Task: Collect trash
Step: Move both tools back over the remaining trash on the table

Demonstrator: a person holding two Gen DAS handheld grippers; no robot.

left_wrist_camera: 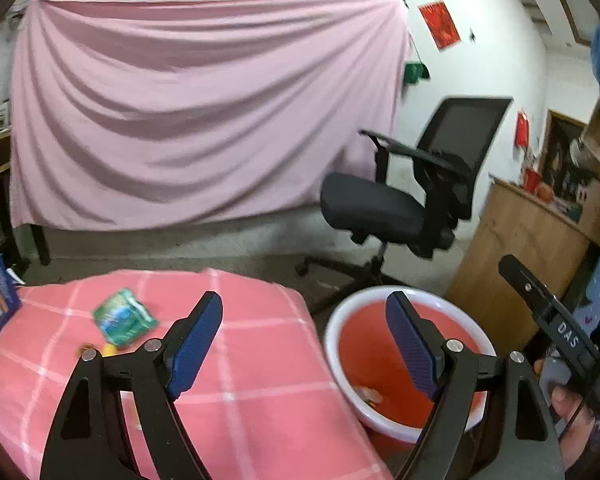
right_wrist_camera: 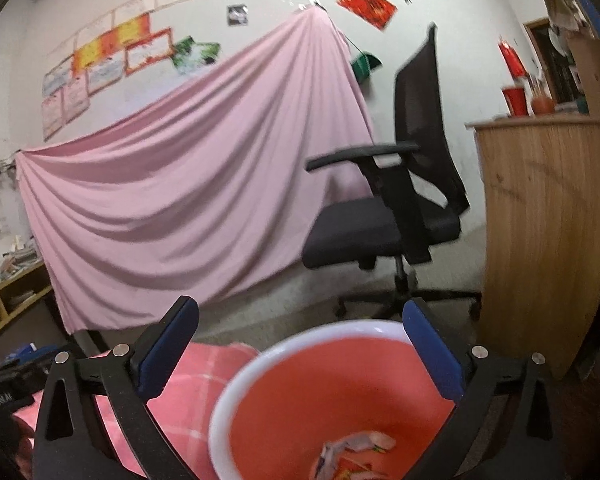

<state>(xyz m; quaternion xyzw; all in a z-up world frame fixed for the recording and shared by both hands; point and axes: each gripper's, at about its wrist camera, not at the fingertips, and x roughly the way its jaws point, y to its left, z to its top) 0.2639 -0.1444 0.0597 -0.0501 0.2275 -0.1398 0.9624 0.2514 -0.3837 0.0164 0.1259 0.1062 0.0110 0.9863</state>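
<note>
1. One pink sheet [left_wrist_camera: 204, 112] fills most of what I see, draped across the far wall with posters above it.
2. A black office chair [left_wrist_camera: 412, 196] stands on the floor to its right, beside a wooden counter [left_wrist_camera: 520, 240].
3. The pink checked cloth [left_wrist_camera: 240, 360] covers the surface under my left gripper [left_wrist_camera: 304, 344], whose jaws stand wide apart with nothing between the blue pads.
4. The red basin [right_wrist_camera: 292, 360] with a white rim sits just off the cloth's edge (on the floor, as far as I can tell); my right gripper [right_wrist_camera: 300, 352] hangs over it, jaws fully apart and empty.
5. Crumpled wrappers [right_wrist_camera: 352, 452] lie in the basin's bottom.
6. A green packet [left_wrist_camera: 124, 322] lies on the cloth, left of my left gripper and apart from it.
7. Small yellow scraps [left_wrist_camera: 100, 348] sit just below the packet; too blurred to name.
</note>
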